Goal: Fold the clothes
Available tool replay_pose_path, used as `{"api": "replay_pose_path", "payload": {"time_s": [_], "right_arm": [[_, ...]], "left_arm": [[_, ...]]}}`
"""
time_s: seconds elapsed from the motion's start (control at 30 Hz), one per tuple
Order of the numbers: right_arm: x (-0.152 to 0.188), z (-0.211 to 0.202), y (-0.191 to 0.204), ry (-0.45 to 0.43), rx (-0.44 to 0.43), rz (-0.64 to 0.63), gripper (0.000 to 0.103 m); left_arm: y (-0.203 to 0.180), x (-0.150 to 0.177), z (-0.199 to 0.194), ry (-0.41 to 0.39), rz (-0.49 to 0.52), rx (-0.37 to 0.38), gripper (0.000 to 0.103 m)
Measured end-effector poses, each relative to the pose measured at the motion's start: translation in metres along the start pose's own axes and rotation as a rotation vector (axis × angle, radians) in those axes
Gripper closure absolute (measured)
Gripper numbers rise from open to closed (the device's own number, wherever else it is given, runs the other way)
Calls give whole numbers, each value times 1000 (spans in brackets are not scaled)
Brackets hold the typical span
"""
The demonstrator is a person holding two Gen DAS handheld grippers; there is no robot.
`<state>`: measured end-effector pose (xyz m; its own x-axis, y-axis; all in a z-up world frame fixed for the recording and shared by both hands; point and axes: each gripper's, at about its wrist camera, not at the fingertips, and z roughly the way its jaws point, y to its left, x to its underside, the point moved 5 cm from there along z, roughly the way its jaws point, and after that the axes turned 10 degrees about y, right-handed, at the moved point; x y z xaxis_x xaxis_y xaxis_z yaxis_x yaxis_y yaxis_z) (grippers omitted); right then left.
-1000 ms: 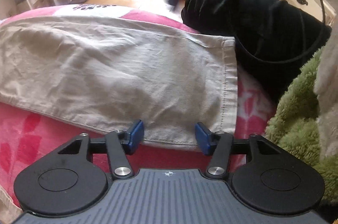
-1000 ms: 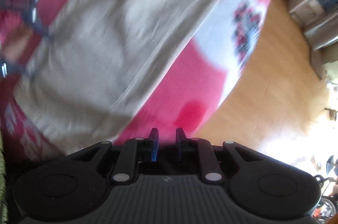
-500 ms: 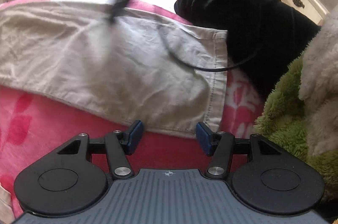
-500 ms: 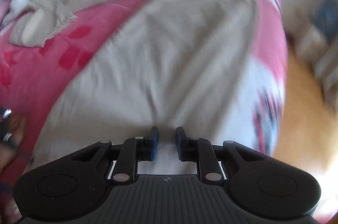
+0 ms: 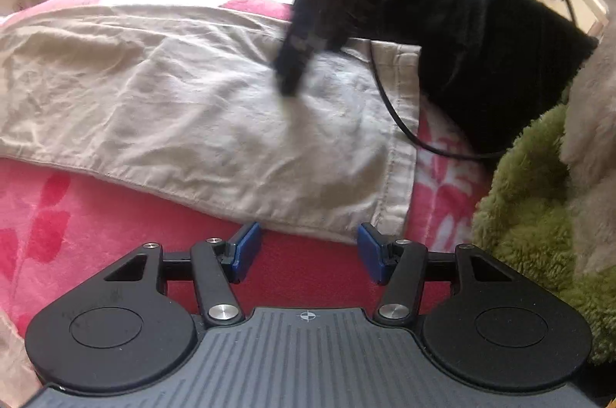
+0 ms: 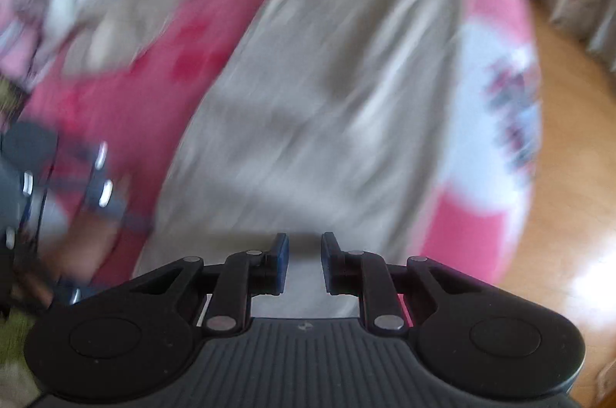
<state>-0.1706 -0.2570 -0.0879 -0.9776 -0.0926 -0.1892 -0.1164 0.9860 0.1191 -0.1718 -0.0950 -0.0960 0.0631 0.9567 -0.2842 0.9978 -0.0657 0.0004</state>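
My left tongs [image 5: 308, 250] hang with the jaws parted and nothing between them, just off the near edge of the beige trousers [image 5: 200, 107], close to the hemmed cuff [image 5: 400, 146]. My right tongs [image 6: 304, 261] are over the same trousers, jaws a narrow gap apart; the cloth I see through that gap lies below them, so I judge them empty, though the blur makes that less than sure.

The trousers lie flat on the pink blanket [image 5: 57, 215] that covers the bed. Their long axis runs along the bed's far edge, the one beside the wooden floor [image 6: 569, 177], with the cuff pointing toward the black garment [image 5: 500, 61] and the green fleece [image 5: 531, 215].

What worries me:
- the black cable [image 5: 389, 107] lies across the cuff end; if I lift that end, the cable could drag or snag the cloth
- with jaws this narrow, my right tongs may pinch only the top layer, and the leg would peel apart rather than fold
- my right tongs' view is smeared, so I could land off the mark
- the trousers sit near the bed's floor-side edge; a hard pull that way might slide them off
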Motion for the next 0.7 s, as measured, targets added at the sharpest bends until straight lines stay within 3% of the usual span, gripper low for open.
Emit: {"api": "replay_pose_path", "payload": {"time_s": [0.07, 0.17, 0.23, 0.3, 0.4, 0.53, 0.6, 0.7], "right_arm": [[22, -2, 15, 47, -9, -50, 82], [58, -5, 20, 184, -105, -1, 82], [69, -14, 22, 199, -89, -29, 85], [60, -30, 15, 151, -73, 15, 85], [33, -52, -3, -16, -13, 65, 85], [-6, -39, -18, -148, 53, 109, 84], [-6, -21, -24, -120, 53, 139, 84], [12, -7, -25, -19, 49, 93, 84]], "left_arm": [[2, 3, -2, -6, -16, -11, 47], [11, 2, -6, -34, -63, -29, 48], [23, -4, -16, -77, -105, -51, 48], [35, -10, -26, -125, -145, -72, 48], [55, -29, -27, -165, -196, -127, 48], [71, -51, -10, -168, -258, -153, 48], [70, -49, 6, -128, -288, -118, 48], [56, -36, 3, -144, -248, -129, 47]]}}
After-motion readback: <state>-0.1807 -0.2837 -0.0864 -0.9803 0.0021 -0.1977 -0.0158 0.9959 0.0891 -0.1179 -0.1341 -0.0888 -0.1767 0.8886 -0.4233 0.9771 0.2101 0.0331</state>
